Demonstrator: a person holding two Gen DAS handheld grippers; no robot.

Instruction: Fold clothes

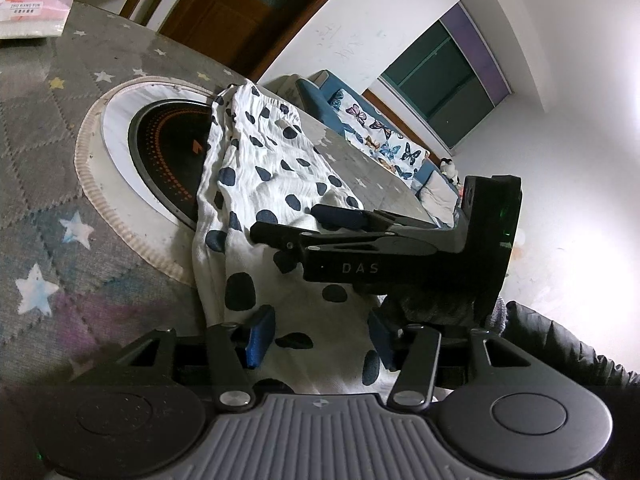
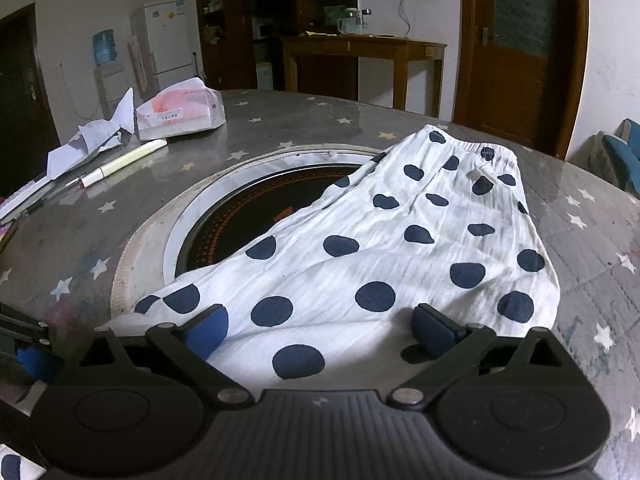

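White shorts with dark blue dots (image 1: 272, 168) (image 2: 400, 240) lie spread on the grey star-patterned table (image 1: 40, 160) (image 2: 580, 280), their elastic waistband at the far end. One side hangs over the round black cooktop (image 1: 168, 152) (image 2: 240, 216) set into the table. My left gripper (image 1: 320, 340) is at the near hem with its blue pads apart and flat cloth between them, unpinched. My right gripper (image 2: 320, 324) stands wide open over the near hem, pads clear of the cloth. The left wrist view shows the right gripper (image 1: 286, 222) from the side, low over the shorts.
A pink and white tissue pack (image 1: 32, 8) (image 2: 180, 114), crumpled paper (image 2: 92, 140) and pens (image 2: 124, 162) lie at the table's far left. A dark padded sleeve (image 1: 560, 340) is at the right. A blue sofa with a butterfly cover (image 1: 380, 136) stands beyond the table.
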